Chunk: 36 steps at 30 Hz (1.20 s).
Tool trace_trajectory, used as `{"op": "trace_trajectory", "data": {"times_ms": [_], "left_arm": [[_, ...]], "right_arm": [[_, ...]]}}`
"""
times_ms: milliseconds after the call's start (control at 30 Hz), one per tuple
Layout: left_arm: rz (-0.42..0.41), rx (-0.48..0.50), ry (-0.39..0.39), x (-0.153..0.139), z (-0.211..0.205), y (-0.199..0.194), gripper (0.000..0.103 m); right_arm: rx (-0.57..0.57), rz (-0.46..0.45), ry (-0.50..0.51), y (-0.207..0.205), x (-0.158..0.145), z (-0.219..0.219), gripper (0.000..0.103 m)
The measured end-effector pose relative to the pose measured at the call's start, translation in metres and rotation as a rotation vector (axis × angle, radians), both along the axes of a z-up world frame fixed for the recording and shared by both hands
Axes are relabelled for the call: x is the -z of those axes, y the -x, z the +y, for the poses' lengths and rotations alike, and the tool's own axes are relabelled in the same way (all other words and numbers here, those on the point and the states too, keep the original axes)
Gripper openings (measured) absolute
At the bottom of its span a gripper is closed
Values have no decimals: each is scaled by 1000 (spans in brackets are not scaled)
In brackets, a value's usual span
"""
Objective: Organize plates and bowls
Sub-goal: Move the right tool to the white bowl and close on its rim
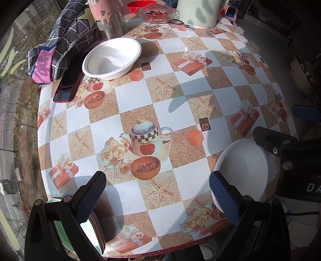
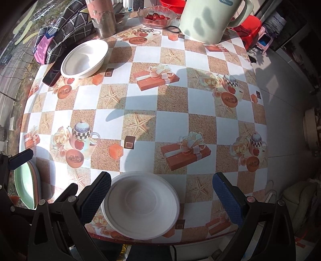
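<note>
Item, nearest: shallow white round bowl (image 2: 141, 204) at the near edge of the surface (image 2: 174, 96), between the spread jaws of my right hand-held gripper (image 2: 162, 195), which is released and grips nothing.

Item: stack of round plates, pale green on top with pinkish rims beneath (image 2: 27, 183), at the near left edge. My left hand-held gripper (image 1: 158, 197) hovers beside it, jaws likewise apart and empty.

Item: deep white round bowl (image 1: 112, 58) at the far left, well apart from the first, just beside a dark red phone (image 1: 69, 84) and a checked cloth (image 1: 66, 42).

Item, not task goods: glass dish of cherries (image 2: 157, 17), pale green jug (image 2: 208, 20).

Handling note, my judgement: close the right jaws across the near bowl's rim, squarely and gently since it looks light and thin, lift level, then nest it in the far bowl without nudging the phone.
</note>
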<state>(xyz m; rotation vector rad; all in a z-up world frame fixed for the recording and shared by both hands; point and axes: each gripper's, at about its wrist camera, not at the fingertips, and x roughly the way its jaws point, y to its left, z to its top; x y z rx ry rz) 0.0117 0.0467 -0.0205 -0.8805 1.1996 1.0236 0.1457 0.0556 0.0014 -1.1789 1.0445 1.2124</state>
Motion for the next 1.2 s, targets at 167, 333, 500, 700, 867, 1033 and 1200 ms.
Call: {"op": "trace_trajectory", "data": {"times_ms": [167,333,500,700,867,1033,1200], "left_arm": [[-10,-22,38,7,9,7,103],[-43,-86,80,13,32,26,103],[-3,-187,34,7,64,48,103],[44,-255,-27,4,96,64,103],[46,-309,-57,3,128,77,103],[44,-340,-88,5,167,88,100],[95,-301,-110,15,200,87,94]], "right_arm": [[-19,6,10,4,2,8,101],[-57,8,14,11,4,24,101],[-78,7,11,14,5,50,101],[-76,45,10,20,5,86,101],[-27,113,24,27,10,124,101],[30,180,44,38,24,160,101],[53,210,47,49,43,191,101]]}}
